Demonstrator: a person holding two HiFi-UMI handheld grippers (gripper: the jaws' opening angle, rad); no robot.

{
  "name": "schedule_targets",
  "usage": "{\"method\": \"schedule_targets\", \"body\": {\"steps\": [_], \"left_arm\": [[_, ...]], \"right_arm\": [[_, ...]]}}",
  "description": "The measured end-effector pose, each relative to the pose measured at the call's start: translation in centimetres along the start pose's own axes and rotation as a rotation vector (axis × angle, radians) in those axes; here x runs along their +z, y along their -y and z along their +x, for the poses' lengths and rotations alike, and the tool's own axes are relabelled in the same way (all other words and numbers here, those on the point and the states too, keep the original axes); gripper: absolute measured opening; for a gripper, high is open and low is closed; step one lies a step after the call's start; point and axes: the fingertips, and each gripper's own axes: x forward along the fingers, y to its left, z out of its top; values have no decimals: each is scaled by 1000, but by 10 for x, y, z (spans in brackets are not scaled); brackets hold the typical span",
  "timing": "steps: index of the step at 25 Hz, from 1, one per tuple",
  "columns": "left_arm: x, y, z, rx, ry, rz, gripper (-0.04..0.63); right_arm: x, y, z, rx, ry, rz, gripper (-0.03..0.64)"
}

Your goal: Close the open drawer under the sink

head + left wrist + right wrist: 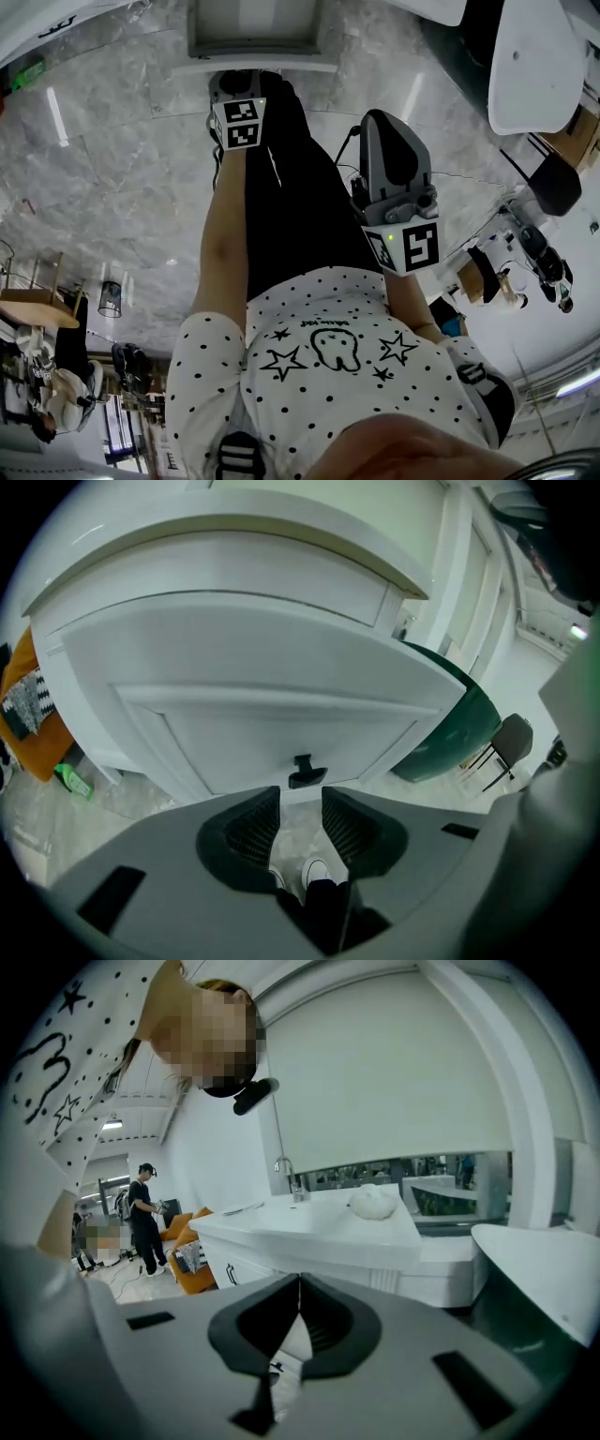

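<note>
L tongs (300, 806) open, empty, angled down at drawer (281, 696) front, black handle (305, 772) just beyond tips. Shoe (317, 869) below. R tongs (298, 1286) closed, empty, aimed at far counter (323, 1230) w/ faucet (286, 1171).

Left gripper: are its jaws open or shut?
Open. The left gripper has its black ribbed pads apart, nothing between them; the black drawer handle sits beyond.

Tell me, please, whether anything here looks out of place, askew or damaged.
Only the drawer: it stands pulled out, its inside open to view from above. Its black handle looks straight and undamaged, and I see no spill on the floor.
</note>
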Motion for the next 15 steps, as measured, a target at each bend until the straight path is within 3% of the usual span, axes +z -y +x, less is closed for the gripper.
{"method": "schedule_targets", "body": {"steps": [15], "left_arm": [[18, 6, 25, 1, 36, -32, 135]], "right_arm": [[-27, -6, 1, -63, -36, 84, 14]]}}
